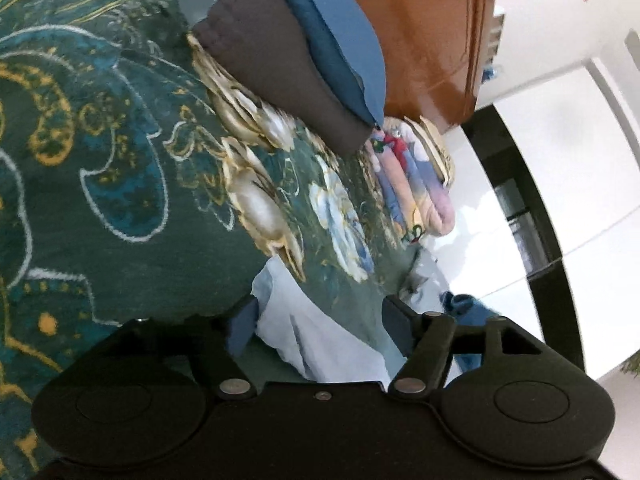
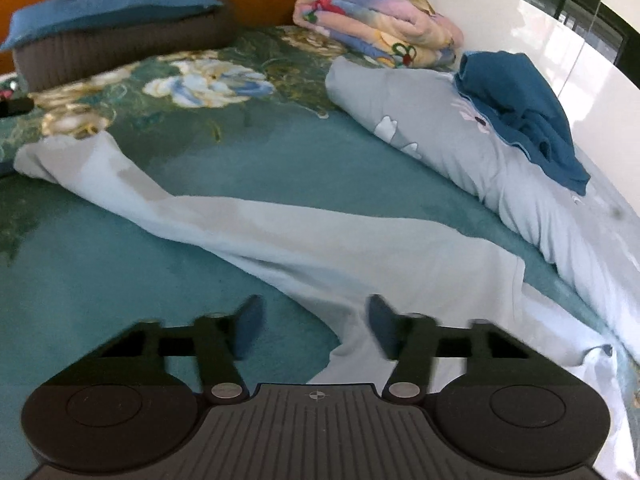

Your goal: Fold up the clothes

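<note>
A long pale blue garment [image 2: 280,232] lies stretched and twisted across the green floral bedspread [image 2: 100,264], running from the far left to the near right. My right gripper [image 2: 314,322] hovers over its near end. The jaws stand apart, the garment's edge lies between them, and neither pad presses on it. In the left wrist view a corner of the same pale blue garment [image 1: 312,340] sits between the fingers of my left gripper [image 1: 320,322]. Those jaws are wide apart too, and the pads are clear of the cloth.
A grey shark-print bundle [image 2: 440,140] lies at the right with a dark blue garment [image 2: 520,112] on top. A folded colourful blanket [image 2: 372,16] and a blue pillow on a brown one [image 2: 112,4] sit against the wooden headboard [image 1: 420,32]. A white wall runs along the right.
</note>
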The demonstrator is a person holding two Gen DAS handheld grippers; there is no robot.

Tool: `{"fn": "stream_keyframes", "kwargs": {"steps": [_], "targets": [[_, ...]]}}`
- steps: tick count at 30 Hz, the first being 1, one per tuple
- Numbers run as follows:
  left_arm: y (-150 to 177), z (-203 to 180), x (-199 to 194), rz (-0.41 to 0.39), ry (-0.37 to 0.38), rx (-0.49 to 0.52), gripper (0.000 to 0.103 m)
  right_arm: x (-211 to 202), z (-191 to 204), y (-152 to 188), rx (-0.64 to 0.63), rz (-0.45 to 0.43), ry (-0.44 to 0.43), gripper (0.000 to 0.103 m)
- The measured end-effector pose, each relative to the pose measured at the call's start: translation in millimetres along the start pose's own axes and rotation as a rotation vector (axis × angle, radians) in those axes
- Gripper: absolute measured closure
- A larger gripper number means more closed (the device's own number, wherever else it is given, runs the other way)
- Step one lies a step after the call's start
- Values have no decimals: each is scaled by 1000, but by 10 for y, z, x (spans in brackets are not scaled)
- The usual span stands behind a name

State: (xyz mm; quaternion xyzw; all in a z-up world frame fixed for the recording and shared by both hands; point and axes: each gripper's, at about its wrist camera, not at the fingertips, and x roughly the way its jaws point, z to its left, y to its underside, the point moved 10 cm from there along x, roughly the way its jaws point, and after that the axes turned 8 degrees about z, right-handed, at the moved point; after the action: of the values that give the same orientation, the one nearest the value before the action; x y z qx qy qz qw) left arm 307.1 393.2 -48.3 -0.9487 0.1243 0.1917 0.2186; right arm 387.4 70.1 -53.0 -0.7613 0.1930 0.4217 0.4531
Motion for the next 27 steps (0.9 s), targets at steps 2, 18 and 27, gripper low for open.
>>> {"fn": "stream_keyframes", "kwargs": {"steps": [2,18,27], "targets": [[21,-30,24,17,-19,34,37,51,23,-25,-35,5,13,61],[21,133,74,54,-95,18,98,158,322,-91,-287,44,34,91],[-195,27,-219,-87,24,-51,101,-43,195,-207,-150,-29,10,101]]}}
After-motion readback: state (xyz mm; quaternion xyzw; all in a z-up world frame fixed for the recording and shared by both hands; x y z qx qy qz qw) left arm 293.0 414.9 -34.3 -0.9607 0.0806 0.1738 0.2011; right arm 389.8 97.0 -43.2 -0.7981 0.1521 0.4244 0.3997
